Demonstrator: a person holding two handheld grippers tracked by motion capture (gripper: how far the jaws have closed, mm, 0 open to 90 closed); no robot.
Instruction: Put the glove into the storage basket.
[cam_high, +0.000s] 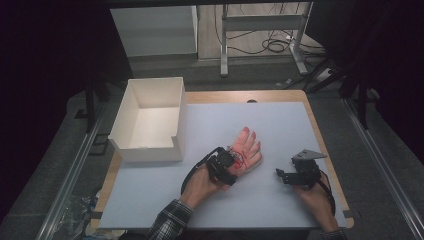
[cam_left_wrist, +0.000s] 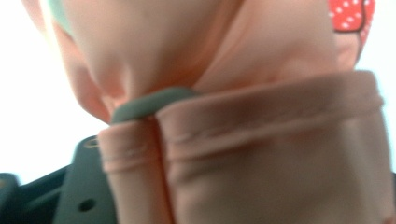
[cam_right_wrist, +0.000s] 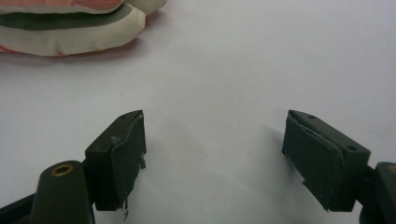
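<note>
**Glove gripped at cuff; right jaws wide**

In the high view, the pink glove (cam_high: 248, 147) is seen at centre frame on the worktop (cam_high: 280, 125), fingers pointed to the top. Its cuff is clamped by the left hand-held gripper (cam_high: 231, 165). The right hand-held gripper (cam_high: 285, 175) is held lower right, apart from the glove, jaws spread wide. A white box (cam_high: 150, 120) is placed upper left.
</note>
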